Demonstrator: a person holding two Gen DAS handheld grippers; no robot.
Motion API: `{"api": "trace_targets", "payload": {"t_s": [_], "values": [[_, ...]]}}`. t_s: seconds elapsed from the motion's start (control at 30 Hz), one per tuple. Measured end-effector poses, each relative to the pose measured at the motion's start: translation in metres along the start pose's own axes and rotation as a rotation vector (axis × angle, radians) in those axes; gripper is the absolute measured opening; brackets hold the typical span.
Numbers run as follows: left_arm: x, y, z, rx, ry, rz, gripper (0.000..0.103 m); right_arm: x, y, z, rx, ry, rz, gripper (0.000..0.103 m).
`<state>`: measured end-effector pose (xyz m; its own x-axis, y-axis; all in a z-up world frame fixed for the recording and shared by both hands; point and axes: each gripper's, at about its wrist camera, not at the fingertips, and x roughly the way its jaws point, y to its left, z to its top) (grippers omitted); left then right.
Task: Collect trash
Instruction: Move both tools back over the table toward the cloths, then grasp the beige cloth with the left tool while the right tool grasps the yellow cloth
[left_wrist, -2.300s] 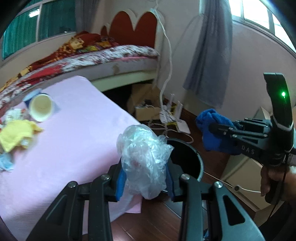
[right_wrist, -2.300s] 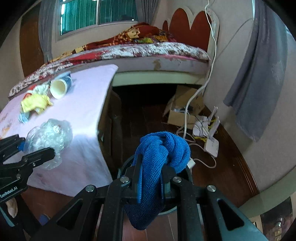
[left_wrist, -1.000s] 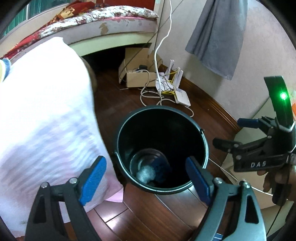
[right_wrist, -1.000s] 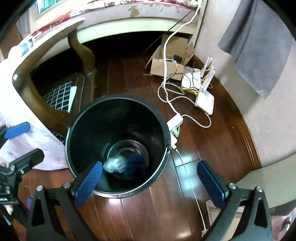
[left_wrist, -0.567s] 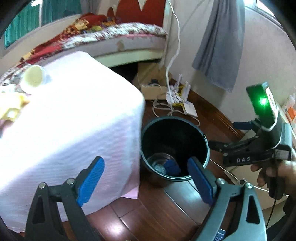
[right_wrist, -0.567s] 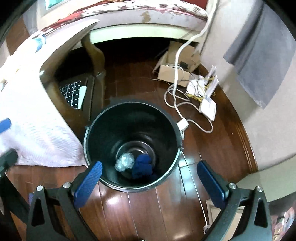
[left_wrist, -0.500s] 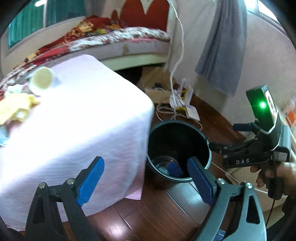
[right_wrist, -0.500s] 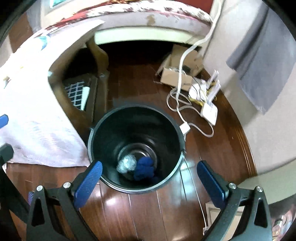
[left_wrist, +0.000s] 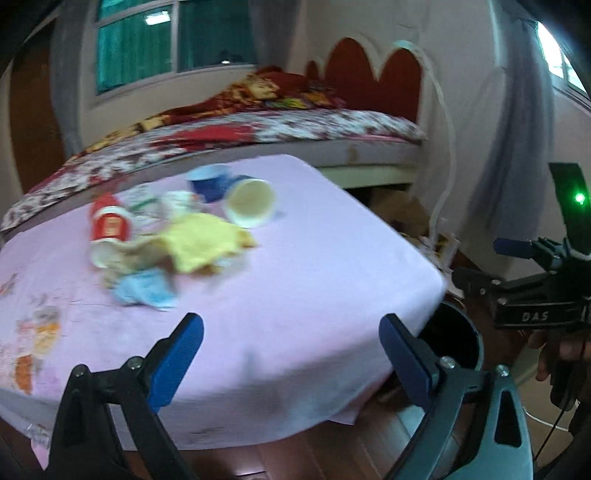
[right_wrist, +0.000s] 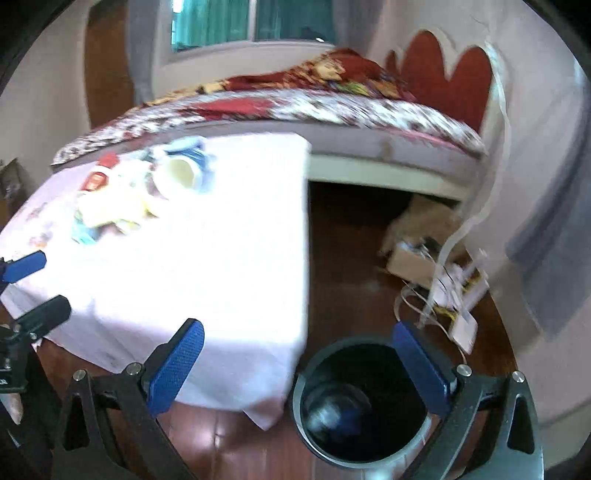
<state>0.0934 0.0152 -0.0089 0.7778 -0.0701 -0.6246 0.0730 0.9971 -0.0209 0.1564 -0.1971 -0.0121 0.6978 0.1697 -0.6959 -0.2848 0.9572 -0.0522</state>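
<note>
A pile of trash lies on the pink-covered table (left_wrist: 314, 280): a yellow cloth (left_wrist: 199, 243), a red paper cup (left_wrist: 109, 229), a white cup on its side (left_wrist: 249, 203), a blue cup (left_wrist: 210, 181) and a light blue wrapper (left_wrist: 144, 291). My left gripper (left_wrist: 291, 354) is open and empty above the table's near edge. My right gripper (right_wrist: 306, 362) is open and empty beside the table, above the black bin (right_wrist: 358, 406), which holds a clear plastic wad and a blue cloth. The bin also shows in the left wrist view (left_wrist: 454, 339), at the table's right corner.
A bed (left_wrist: 258, 136) with a patterned blanket stands behind the table. A cardboard box (right_wrist: 413, 240), white cables and a router (right_wrist: 458, 295) lie on the wooden floor by the wall. A grey curtain (right_wrist: 546, 229) hangs at the right.
Both grippers dropped their loads, the plastic wad and the blue cloth, into the bin and opened. Both have since swung up from the bin toward the table and the trash pile.
</note>
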Motion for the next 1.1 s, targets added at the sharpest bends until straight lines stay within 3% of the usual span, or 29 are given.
{"api": "trace_targets", "payload": {"t_s": [0.3, 0.53, 0.63, 0.7, 1.1], "values": [[-0.01, 0.087, -0.01, -0.105, -0.021, 0.132, 0.097, 0.023, 0.086, 0.046, -0.075, -0.045, 0.121, 0.103], [0.0, 0.136, -0.022, -0.141, 0.01, 0.201, 0.085, 0.035, 0.137, 0.068, -0.119, -0.084, 0.187, 0.103], [0.002, 0.151, -0.024, -0.147, 0.019, 0.207, 0.08, 0.043, 0.157, 0.075, -0.14, -0.109, 0.205, 0.103], [0.004, 0.159, -0.024, -0.151, 0.02, 0.205, 0.078, 0.052, 0.173, 0.08, -0.159, -0.074, 0.214, 0.103], [0.028, 0.177, -0.005, -0.148, 0.024, 0.161, 0.078, 0.111, 0.211, 0.094, -0.193, 0.01, 0.211, 0.103]]}}
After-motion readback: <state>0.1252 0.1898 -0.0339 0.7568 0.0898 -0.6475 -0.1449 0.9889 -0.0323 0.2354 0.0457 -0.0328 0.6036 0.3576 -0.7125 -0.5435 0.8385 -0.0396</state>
